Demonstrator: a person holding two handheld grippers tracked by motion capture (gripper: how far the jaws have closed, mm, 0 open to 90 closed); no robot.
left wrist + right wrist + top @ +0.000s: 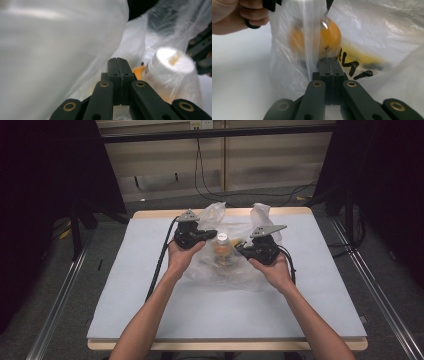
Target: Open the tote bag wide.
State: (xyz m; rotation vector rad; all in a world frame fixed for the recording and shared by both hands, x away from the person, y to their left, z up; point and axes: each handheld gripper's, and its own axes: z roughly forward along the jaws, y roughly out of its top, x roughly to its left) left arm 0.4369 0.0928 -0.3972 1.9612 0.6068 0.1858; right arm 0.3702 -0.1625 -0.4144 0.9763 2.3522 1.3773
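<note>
A clear plastic bag (225, 274) lies at the far middle of the table with its two handles (212, 212) standing up. Inside stands a bottle (222, 248) of orange liquid with a white cap (172, 66). My left gripper (213, 234) is at the bag's left side, jaws pressed together on the bag film (50, 50) beside the cap. From the right, my right gripper (240, 251) pinches a fold of the bag (387, 30) just in front of the orange bottle (332, 37). The hand (227, 15) holding the left gripper shows beyond the bag.
The table has a pale blue-grey mat (150, 295) with a wooden edge (230, 344), bare in front and to both sides of the bag. A black cable (159, 265) trails from the left gripper over the mat. Dark curtains and floor rails flank the table.
</note>
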